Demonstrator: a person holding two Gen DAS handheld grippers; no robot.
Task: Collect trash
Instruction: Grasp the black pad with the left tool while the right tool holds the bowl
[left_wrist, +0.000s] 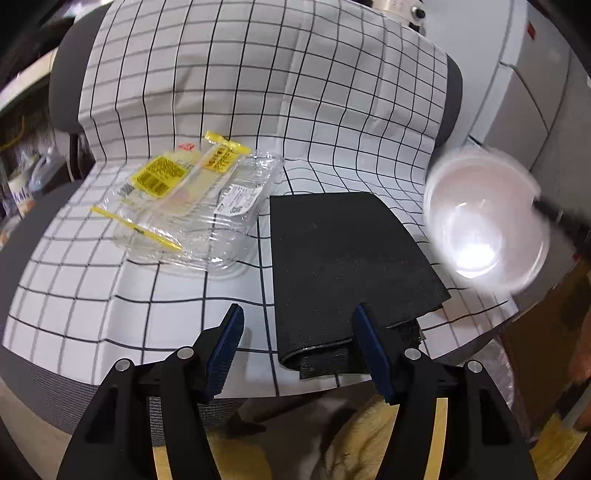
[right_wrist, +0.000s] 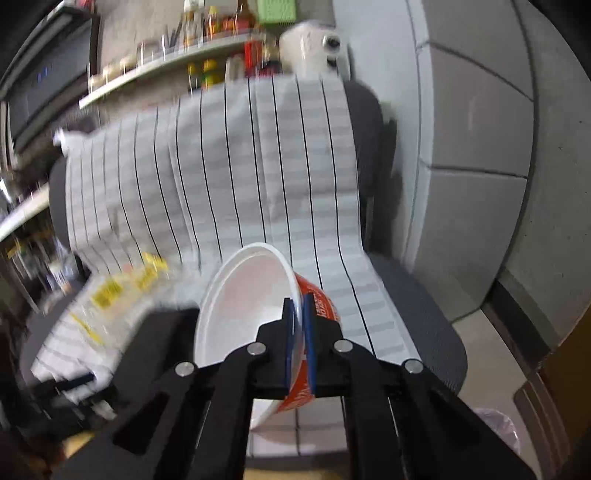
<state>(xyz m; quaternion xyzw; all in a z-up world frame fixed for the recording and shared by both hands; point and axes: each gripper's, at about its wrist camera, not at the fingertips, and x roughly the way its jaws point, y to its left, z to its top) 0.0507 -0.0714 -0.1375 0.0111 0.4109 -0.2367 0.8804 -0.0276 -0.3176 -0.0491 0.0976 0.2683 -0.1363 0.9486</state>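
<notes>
Your right gripper (right_wrist: 298, 332) is clamped on the wall of the bowl (right_wrist: 243, 306), one finger inside, one outside on the red print. The bowl is tilted, white inside facing the camera, lifted off the cloth (right_wrist: 229, 177). In the left view the bowl (left_wrist: 484, 221) is blurred, at the right edge of the chair (left_wrist: 453, 99).

Your left gripper (left_wrist: 298, 343) is wide open and holds nothing. It sits at the near edge of the seat, with the right blue pad (left_wrist: 369, 343) in front of the near end of the black mat (left_wrist: 347, 266); I can't tell if it touches.

The mat lies flat on the checked cloth (left_wrist: 258, 92), just right of the clear tray (left_wrist: 192, 210). The tray has yellow labels and rests on the cloth towards the left of the seat, untouched. The mat's near edge overhangs the seat front slightly. The cloth drapes over the seat and backrest.
</notes>
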